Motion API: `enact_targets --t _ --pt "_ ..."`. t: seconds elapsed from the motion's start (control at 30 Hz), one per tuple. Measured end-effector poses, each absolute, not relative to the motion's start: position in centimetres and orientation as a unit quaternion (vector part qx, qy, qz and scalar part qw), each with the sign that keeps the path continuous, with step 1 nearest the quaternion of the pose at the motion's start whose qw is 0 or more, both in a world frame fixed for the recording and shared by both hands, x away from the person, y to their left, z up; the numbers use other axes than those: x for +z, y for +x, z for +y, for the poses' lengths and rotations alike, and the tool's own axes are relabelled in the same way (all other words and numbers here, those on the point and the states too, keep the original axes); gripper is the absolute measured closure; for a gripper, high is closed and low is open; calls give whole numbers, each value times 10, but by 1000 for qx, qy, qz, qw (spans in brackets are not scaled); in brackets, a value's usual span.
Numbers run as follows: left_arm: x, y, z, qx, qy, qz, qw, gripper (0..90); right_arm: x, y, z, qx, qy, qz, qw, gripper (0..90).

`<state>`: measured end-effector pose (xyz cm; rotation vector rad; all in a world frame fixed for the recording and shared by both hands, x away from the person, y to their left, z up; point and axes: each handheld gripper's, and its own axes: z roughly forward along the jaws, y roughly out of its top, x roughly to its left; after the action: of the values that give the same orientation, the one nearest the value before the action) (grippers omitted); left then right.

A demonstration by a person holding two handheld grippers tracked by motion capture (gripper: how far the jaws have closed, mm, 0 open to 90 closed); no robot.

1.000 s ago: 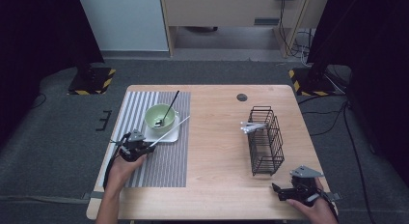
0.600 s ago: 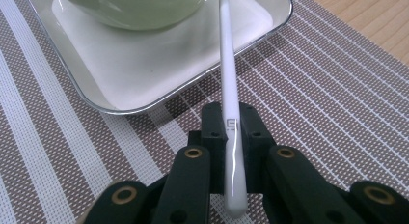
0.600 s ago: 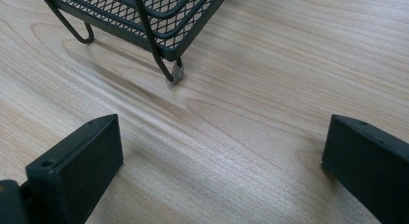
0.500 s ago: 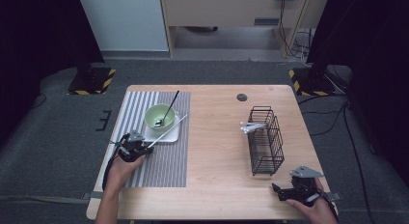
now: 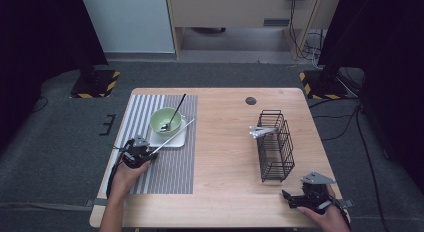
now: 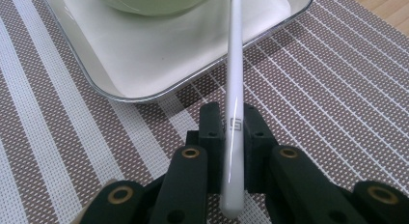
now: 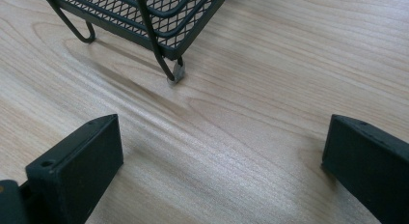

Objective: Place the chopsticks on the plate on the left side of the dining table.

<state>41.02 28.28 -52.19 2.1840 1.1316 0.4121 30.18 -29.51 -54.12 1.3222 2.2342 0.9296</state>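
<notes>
Nothing has shifted since a second ago | left gripper [image 6: 230, 132] clamps slim glossy white plastic chopstick [image 6: 235, 89] near its end, tip over white square plate [image 6: 144, 64] ahead | stiff, light, slippery | right gripper [image 7: 222, 156] wide, idle.

Bare table [image 5: 225, 157] runs down the middle of the frame, open from the striped mat [image 5: 172, 167] at left to the wire basket [image 5: 275, 147] at right. The bowl [image 5: 165, 121] on its tray [image 5: 175, 138] blocks the mat's upper part; its lower half looks free.
</notes>
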Motion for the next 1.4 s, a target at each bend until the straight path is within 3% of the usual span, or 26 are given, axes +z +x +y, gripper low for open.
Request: enact_targets --t 1.4 --pt "-522 411 284 174 824 440 311 773 -541 302 -295 331 470 796 190 5"
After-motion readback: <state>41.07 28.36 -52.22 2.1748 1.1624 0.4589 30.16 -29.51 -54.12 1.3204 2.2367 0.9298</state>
